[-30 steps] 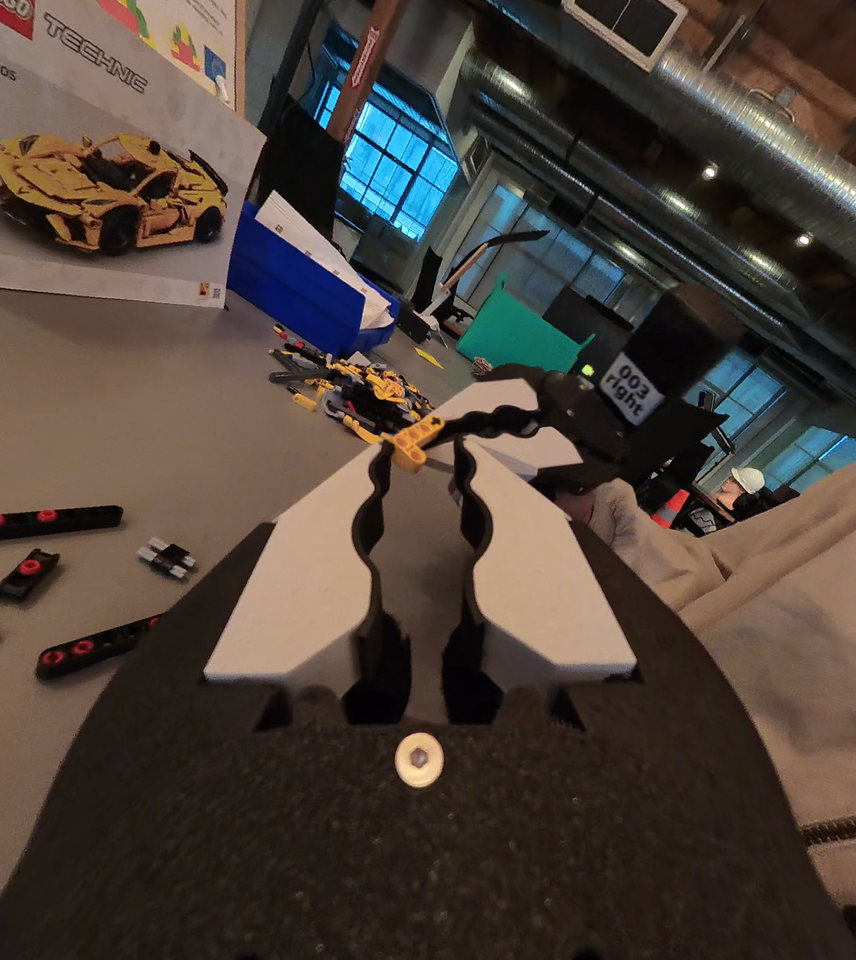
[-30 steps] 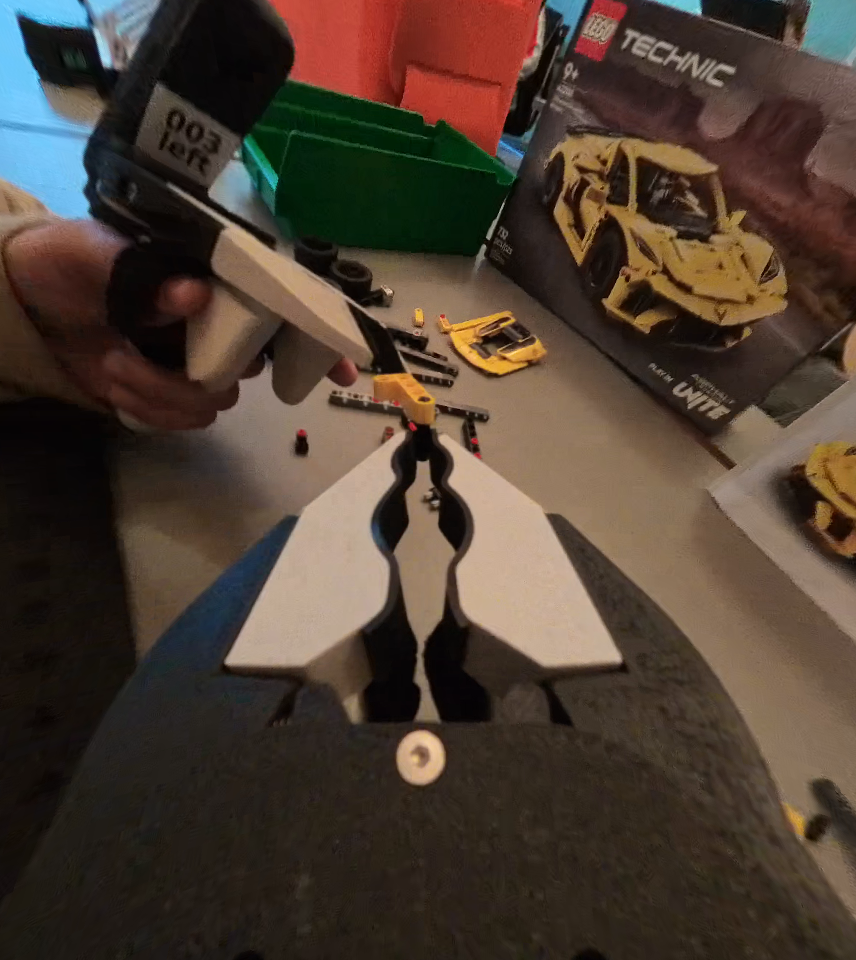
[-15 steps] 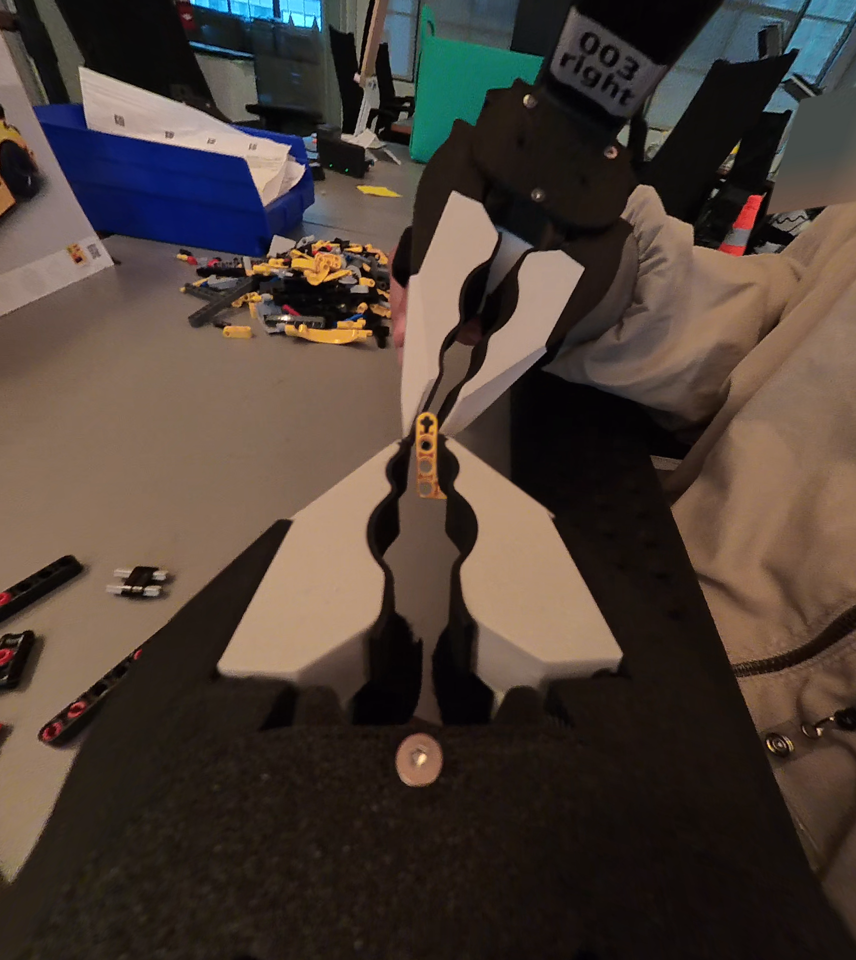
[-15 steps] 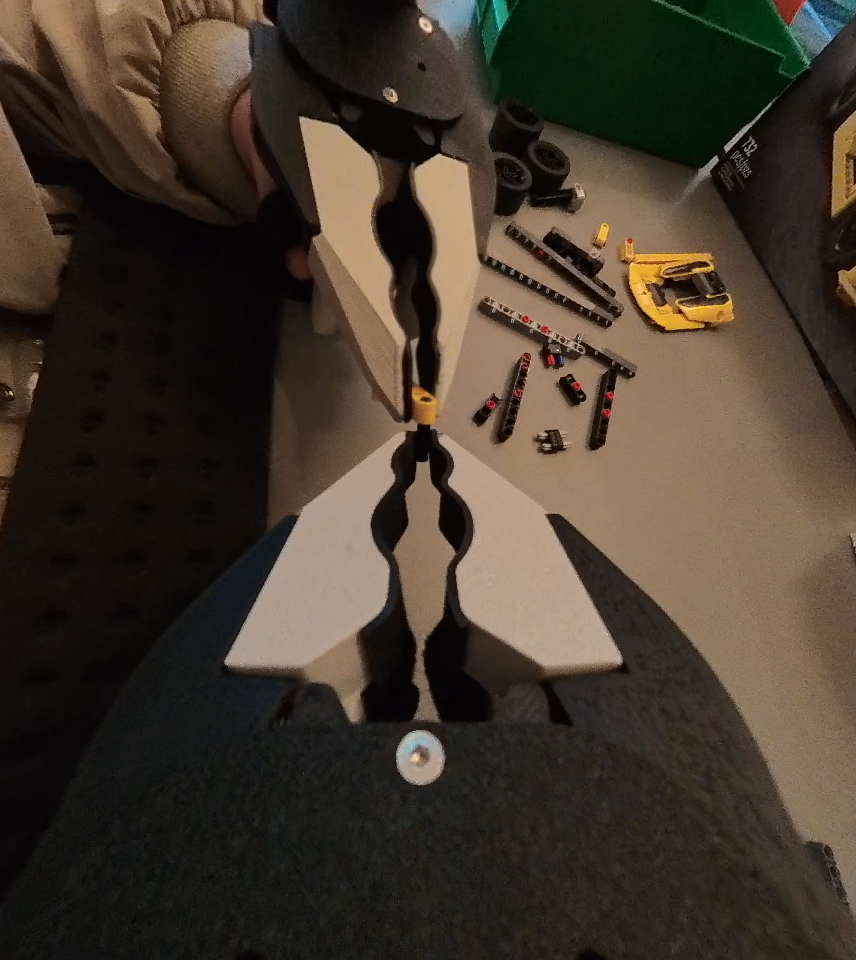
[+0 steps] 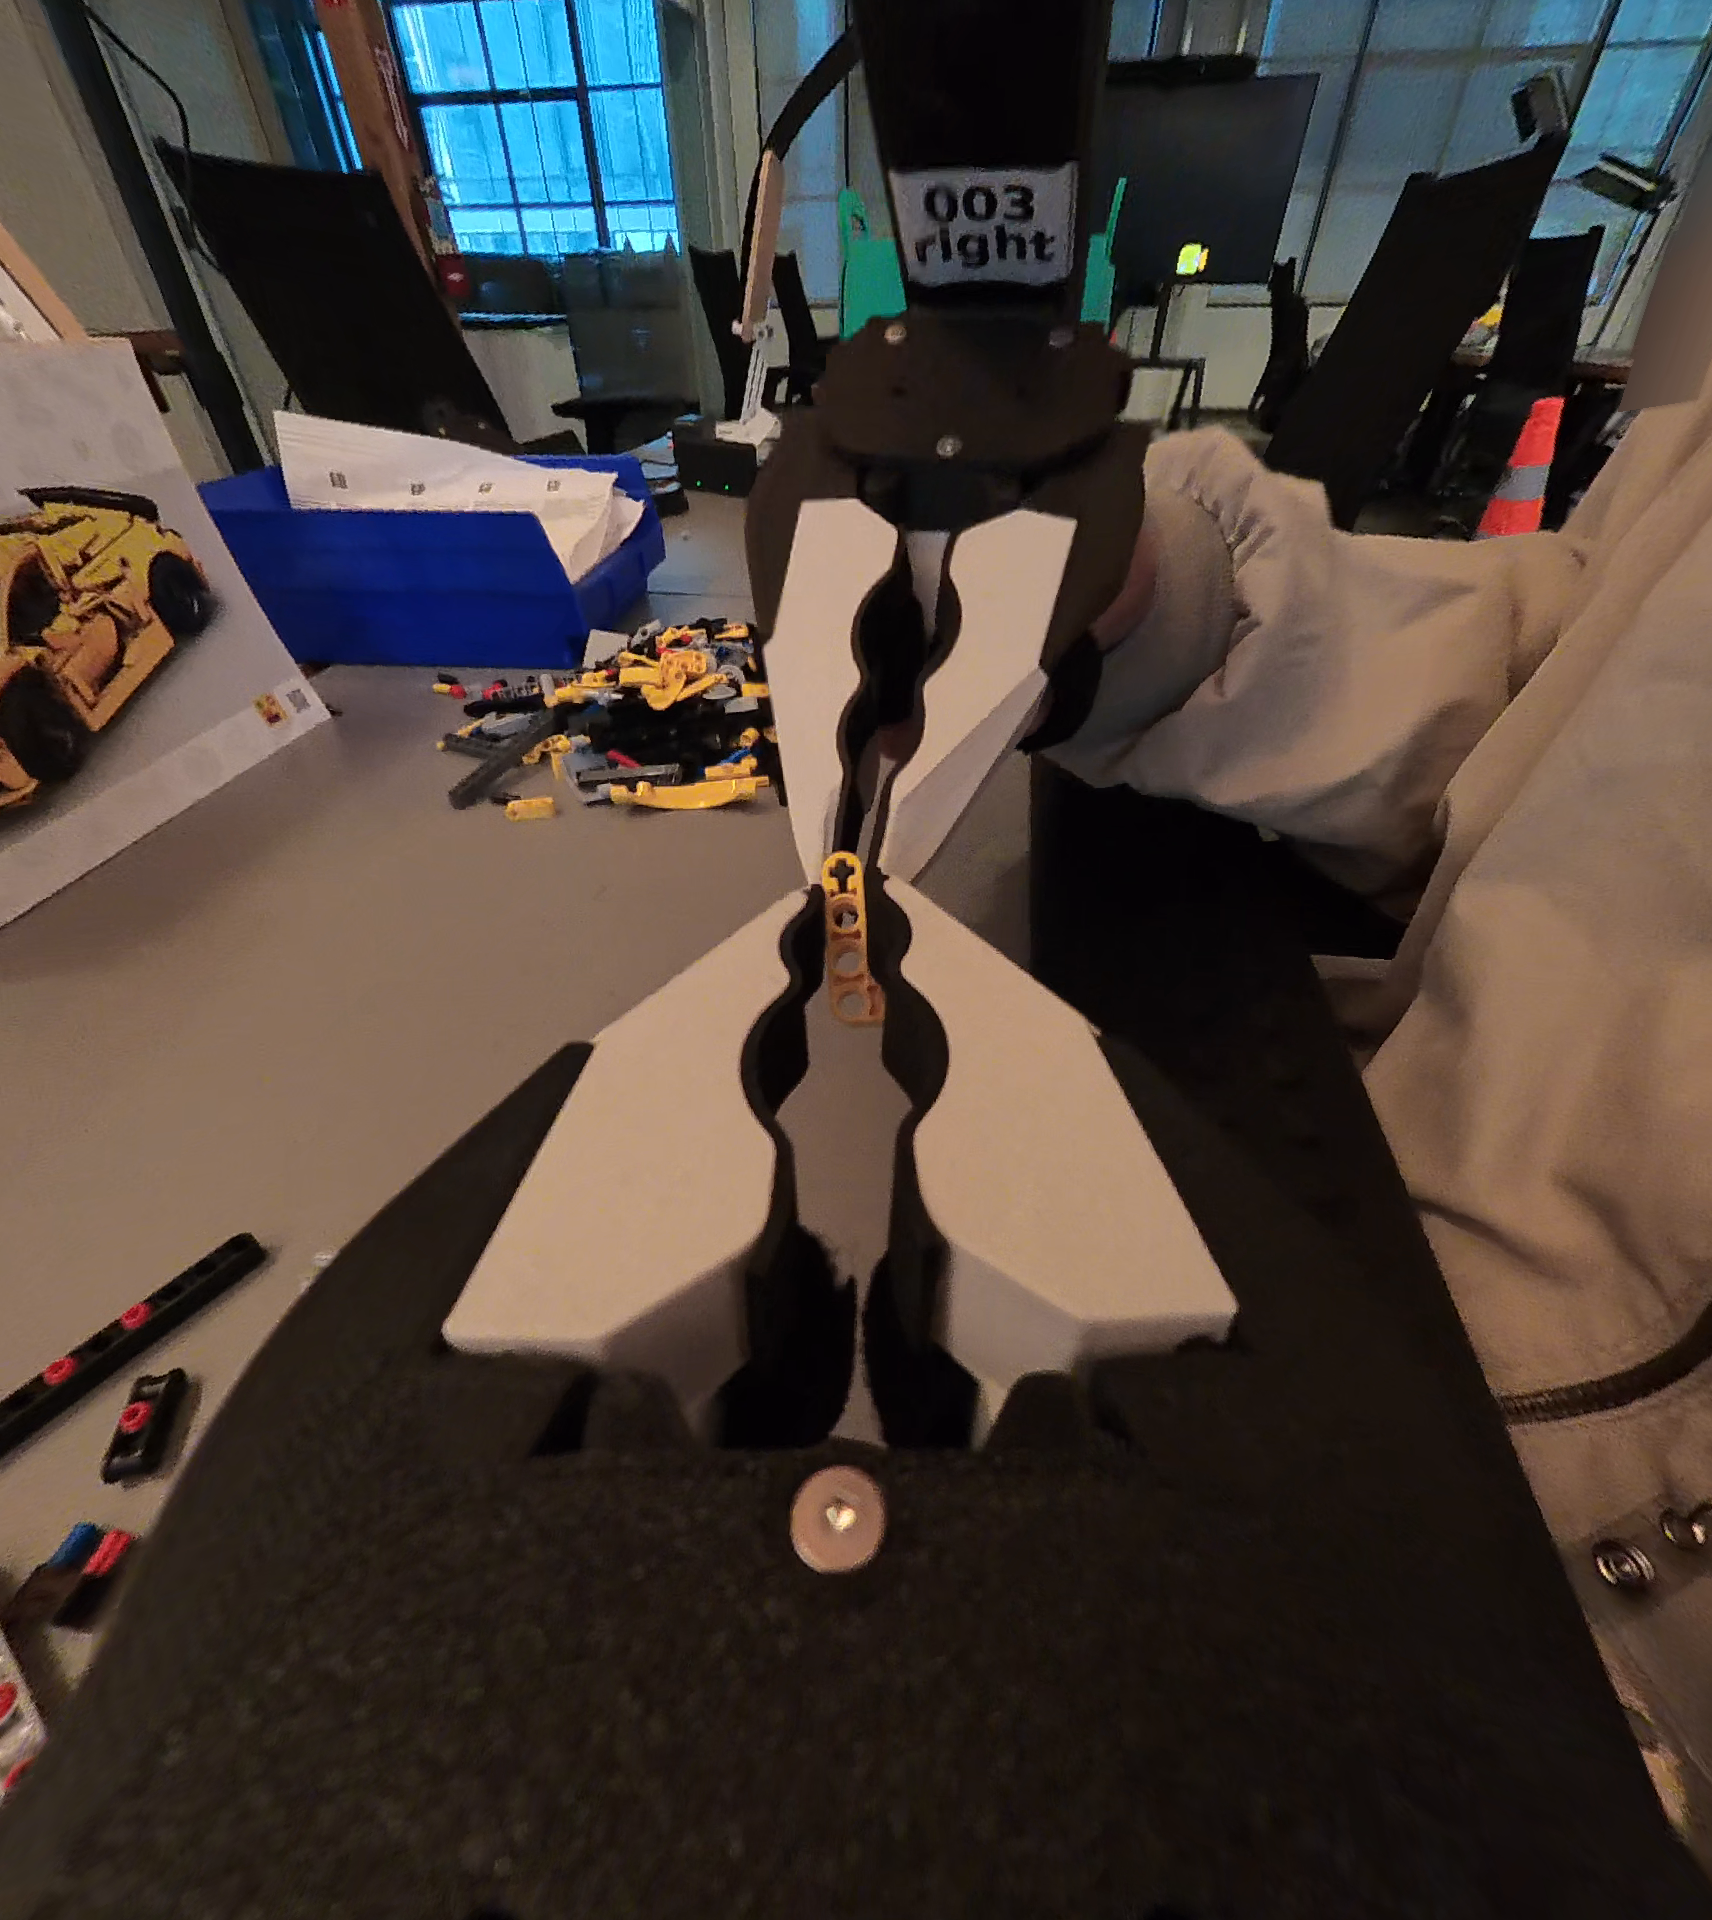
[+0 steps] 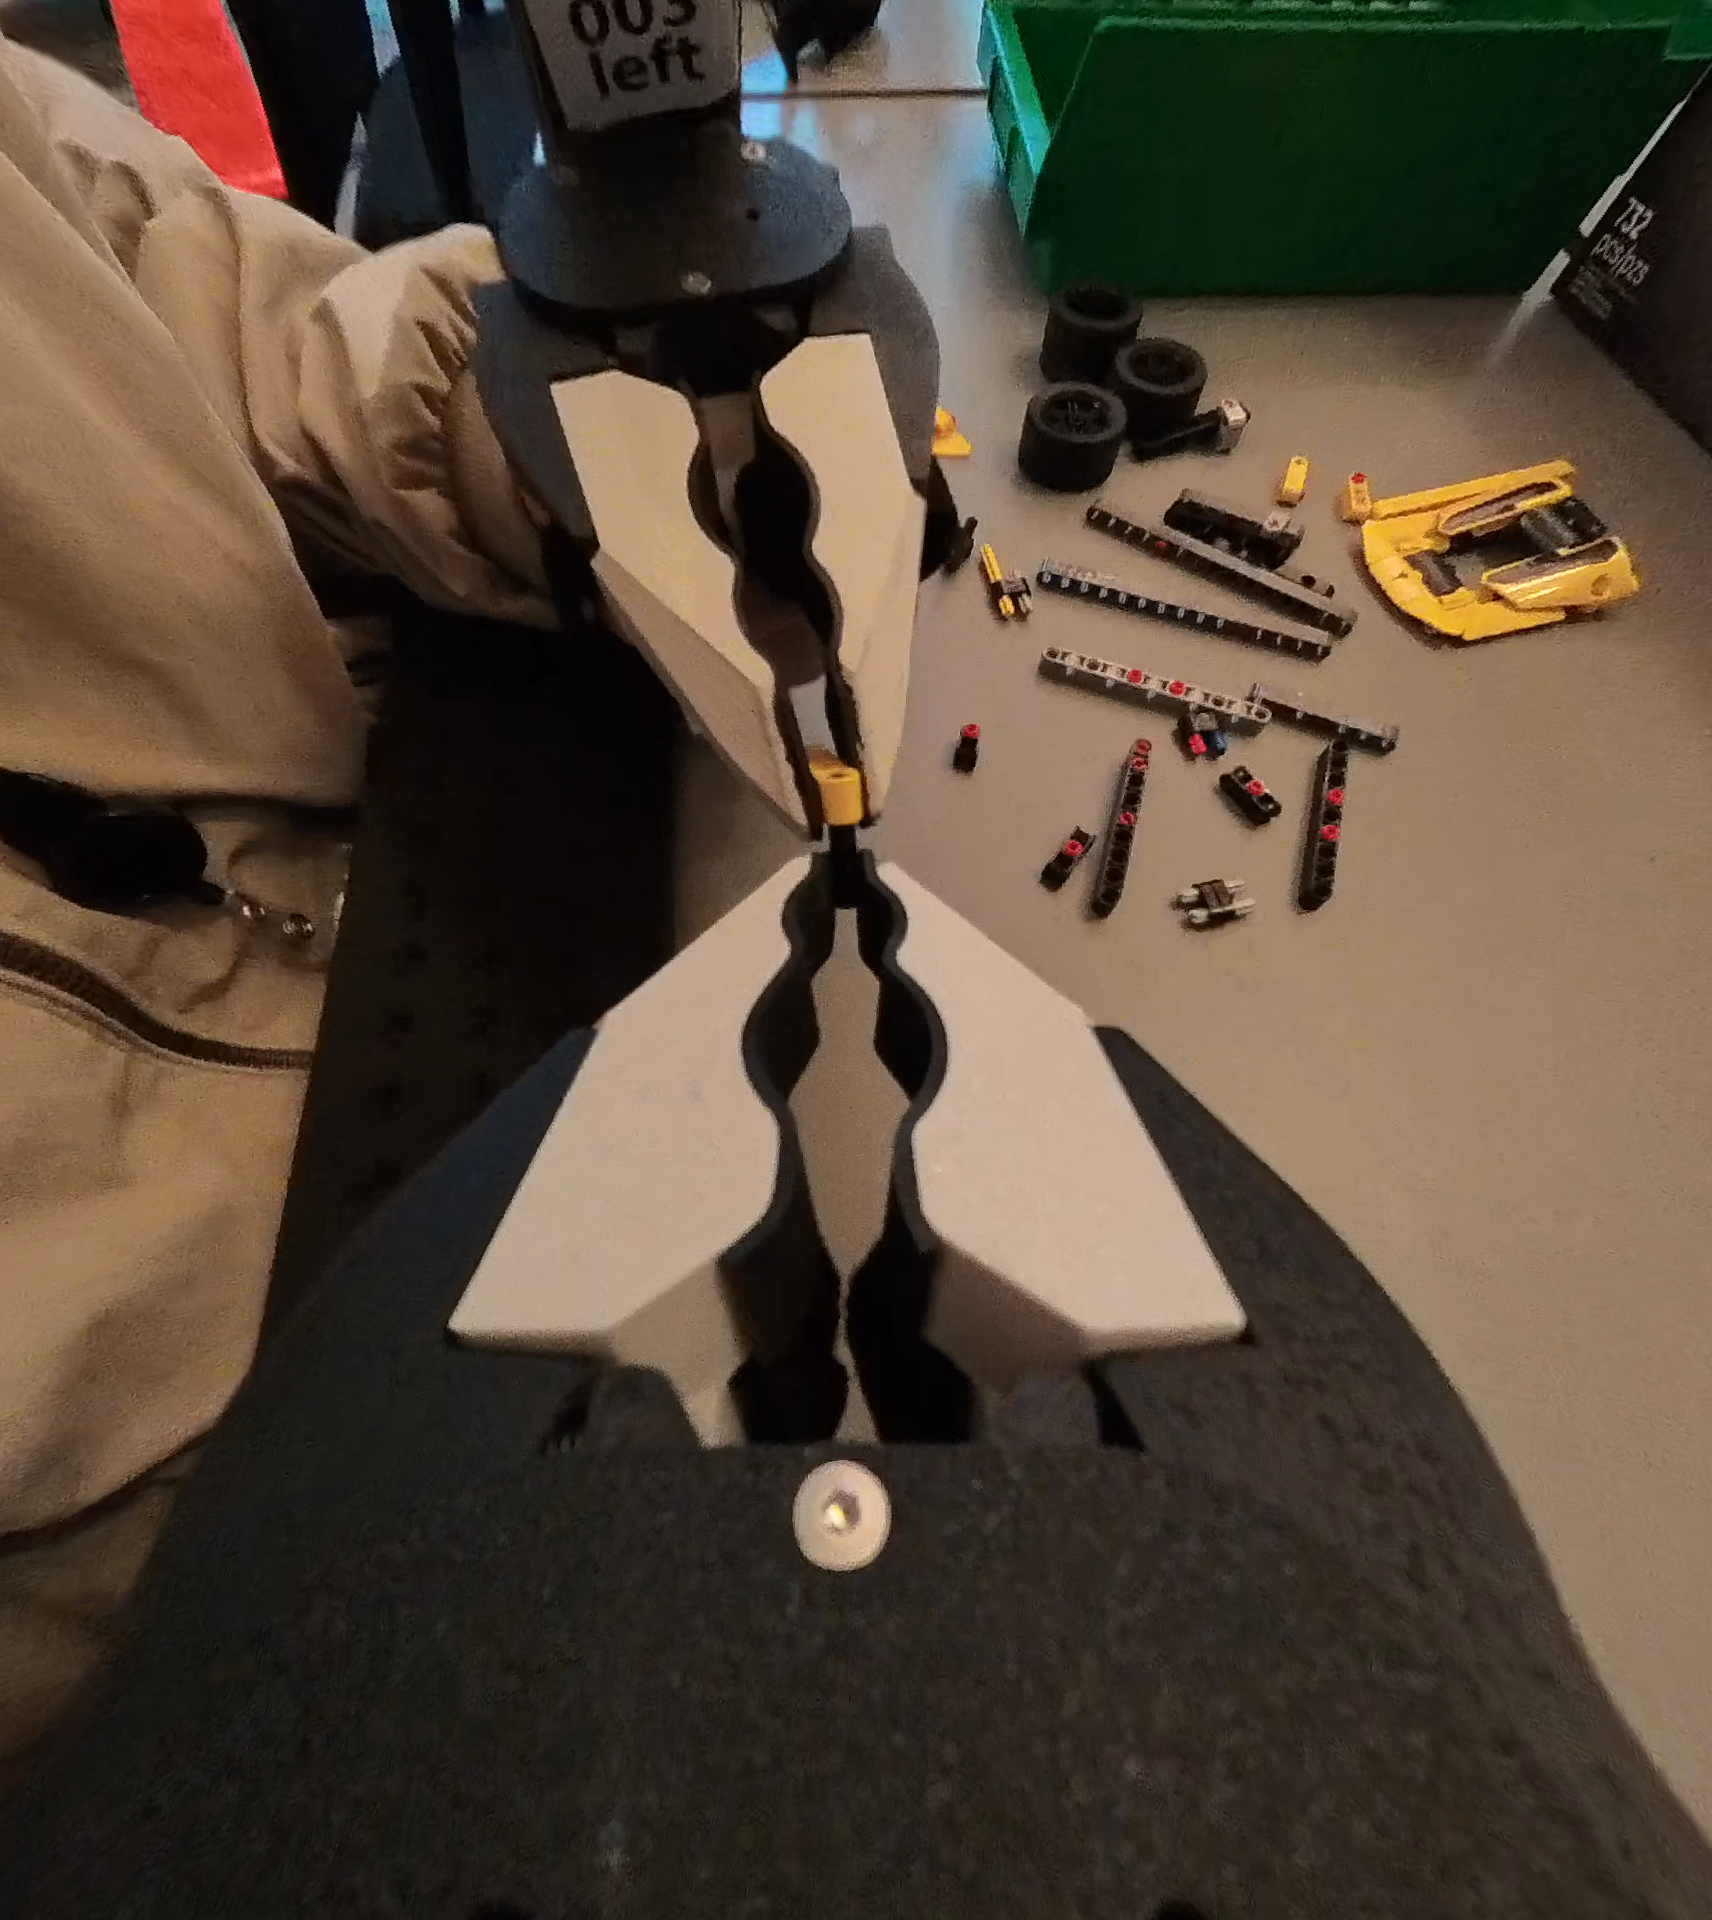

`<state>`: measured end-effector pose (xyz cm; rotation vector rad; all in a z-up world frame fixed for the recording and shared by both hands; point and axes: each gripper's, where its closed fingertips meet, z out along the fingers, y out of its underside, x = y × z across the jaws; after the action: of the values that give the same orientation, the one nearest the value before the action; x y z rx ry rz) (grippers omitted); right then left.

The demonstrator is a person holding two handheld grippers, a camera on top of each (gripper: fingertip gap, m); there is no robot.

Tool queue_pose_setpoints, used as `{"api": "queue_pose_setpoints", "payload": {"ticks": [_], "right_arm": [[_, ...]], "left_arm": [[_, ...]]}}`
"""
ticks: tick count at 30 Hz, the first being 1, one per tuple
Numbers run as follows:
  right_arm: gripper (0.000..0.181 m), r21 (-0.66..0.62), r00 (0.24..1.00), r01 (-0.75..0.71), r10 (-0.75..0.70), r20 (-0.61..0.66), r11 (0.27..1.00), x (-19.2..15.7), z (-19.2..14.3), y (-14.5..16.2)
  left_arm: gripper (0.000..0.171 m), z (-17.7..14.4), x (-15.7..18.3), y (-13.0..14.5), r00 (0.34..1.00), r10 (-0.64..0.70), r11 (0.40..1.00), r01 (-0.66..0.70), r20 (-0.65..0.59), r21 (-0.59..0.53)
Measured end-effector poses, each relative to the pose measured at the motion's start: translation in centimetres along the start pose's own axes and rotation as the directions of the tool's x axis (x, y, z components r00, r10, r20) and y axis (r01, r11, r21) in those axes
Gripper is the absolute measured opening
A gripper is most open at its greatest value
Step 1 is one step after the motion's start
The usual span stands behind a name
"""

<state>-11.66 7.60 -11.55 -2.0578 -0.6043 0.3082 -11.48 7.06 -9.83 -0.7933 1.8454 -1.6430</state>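
- My left gripper (image 5: pixel 847 914) is pinched narrow on a small yellow beam with holes (image 5: pixel 852 951), which stands upright between the tips at the centre of the left wrist view
- My right gripper (image 6: pixel 844 868) is also closed down, tips clamped on a thin black pin (image 6: pixel 841 854); the pin points straight at the end of the yellow beam, and I cannot tell whether it touches or enters it
- The two grippers face each other tip to tip, above the near edge of the grey table (image 6: pixel 1351 1143)
- In the right wrist view, right of centre, black beams with red pins (image 6: pixel 1319 821) lie scattered beside a yellow car panel assembly (image 6: pixel 1496 551), with three black tyres (image 6: pixel 1112 384) above them and a green bin (image 6: pixel 1351 156) at the top of the frame
- In the left wrist view, a heap of yellow and black pieces (image 5: pixel 634 717) sits above centre, in front of a blue bin (image 5: pixel 436 582) that holds white papers
- At the left edge an instruction booklet (image 5: pixel 52 644) showing a yellow car leans upright
- A beige jacket sleeve (image 5: pixel 1351 644) runs in from the right behind the far gripper
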Motion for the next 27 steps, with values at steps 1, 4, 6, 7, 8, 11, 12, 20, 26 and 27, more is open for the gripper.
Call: {"api": "queue_pose_setpoints", "payload": {"ticks": [1, 4, 6, 7, 8, 11, 12, 20, 26, 27], "right_arm": [[0.005, -0.015, 1.0, -0.003, 0.003, -0.002, 1.0, 0.0, -0.1, 0.0], [0.004, -0.383, 0.992, -0.039, -0.011, -0.127, 0.923, 2.7, -1.4, 7.3], [0.004, -0.285, 0.982, -0.18, 0.155, -0.109, 0.942, 3.0, -3.4, 8.7], [0.004, -0.234, 0.97, -0.189, 0.145, -0.193, 0.954, 4.5, -5.2, 8.4], [0.004, -0.215, 0.94, -0.203, 0.129, -0.315, 0.955, 6.7, -7.6, 8.3], [0.005, -0.149, 0.695, -0.34, 0.142, -0.705, 0.929, 14.4, -16.8, 11.6], [0.005, -0.149, 0.601, -0.433, 0.161, -0.783, 0.889, 15.8, -19.4, 14.3], [0.045, -0.23, 0.504, -0.445, 0.029, -0.863, 0.866, 17.1, -23.2, 19.1], [0.059, 0.052, 0.843, 0.083, -0.043, -0.536, 0.995, 10.3, -8.2, 3.4], [0.06, 0.129, 0.872, 0.148, -0.068, -0.485, 0.981, 8.5, -5.7, 0.9]], "left_arm": [[0.006, 0.1, 0.1, 0.0, 1.0, 0.011, 1.0, -0.011, 0.004, -0.001], [0.007, -3.1, -1.5, -4.2, 0.998, -0.049, 0.959, 0.032, 0.051, 0.28], [0.007, -5.2, -3.7, -4.2, 0.982, -0.189, 0.923, 0.168, 0.027, 0.347], [0.007, -5.1, -4.1, -3.8, 0.984, -0.171, 0.934, 0.143, 0.058, 0.328], [0.007, -4.4, -4.0, -3.3, 0.987, -0.129, 0.954, 0.098, 0.095, 0.282], [0.007, -1.9, -4.2, -1.2, 0.983, -0.091, 0.988, 0.069, 0.161, 0.135], [0.007, -1.6, -4.3, -0.8, 0.982, -0.117, 0.988, 0.099, 0.15, 0.123], [0.007, -2.6, -6.7, -0.5, 0.865, -0.501, 0.845, 0.48, 0.037, 0.237], [0.007, -2.5, -6.2, -1.4, 0.715, -0.673, 0.665, 0.697, -0.19, 0.269], [0.007, -2.4, -6.0, -1.4, 0.692, -0.689, 0.642, 0.721, -0.217, 0.26]]}}
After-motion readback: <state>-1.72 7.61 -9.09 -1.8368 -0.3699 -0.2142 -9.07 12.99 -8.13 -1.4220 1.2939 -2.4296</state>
